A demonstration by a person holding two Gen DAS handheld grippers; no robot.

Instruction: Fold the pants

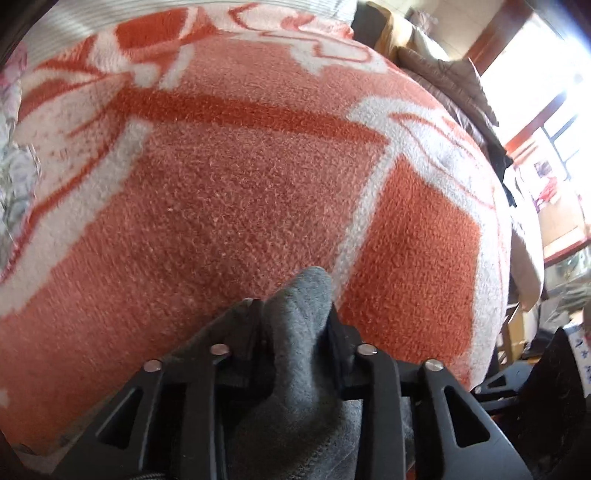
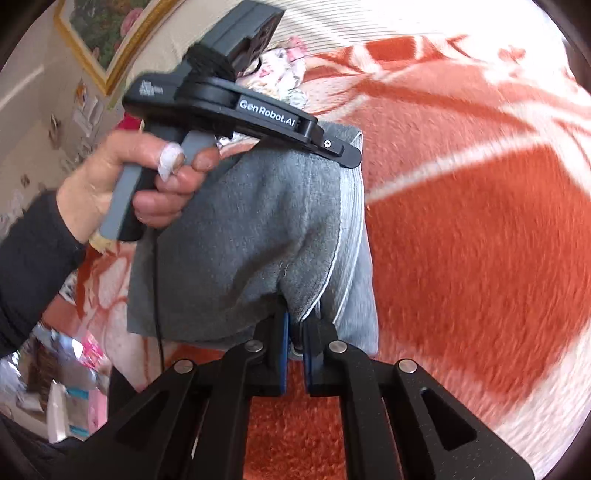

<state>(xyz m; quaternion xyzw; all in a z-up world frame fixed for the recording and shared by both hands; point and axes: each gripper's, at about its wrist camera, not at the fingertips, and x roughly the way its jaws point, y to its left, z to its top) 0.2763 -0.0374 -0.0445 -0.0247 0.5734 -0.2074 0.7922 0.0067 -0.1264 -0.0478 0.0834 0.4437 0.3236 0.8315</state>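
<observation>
At the far left of the right wrist view, a hand (image 2: 147,181) in a dark sleeve grips the grey handle of the left gripper (image 2: 341,149); one finger is wrapped in white tape. Above it, in the upper left of the frame, a gold-framed picture (image 2: 107,33) hangs on a pale wall. The gripper's black body, printed "GenRobot.AI", slants down to the right, and its tip lies against the top edge of the grey pants (image 2: 240,229). The pants hang as a bunched sheet through the middle of the frame, lifted above an orange and white blanket (image 2: 480,240) that fills the right side. At the lower centre the right gripper (image 2: 295,343) has its fingers (image 2: 282,347) drawn nearly together, pinching the bottom edge of the pants near a light seam.

In the left wrist view, flowered cloth (image 1: 14,166) shows along the left edge. The blanket (image 1: 221,184) fills most of the frame. At the lower centre the left gripper (image 1: 295,314) has its black fingers (image 1: 255,325) closed on a thick fold of the pants (image 1: 295,350), which bulges up between and past them. At the upper right a brown padded jacket (image 1: 443,81) lies beside the blanket, and a bright window (image 1: 535,74) fills the right edge.
</observation>
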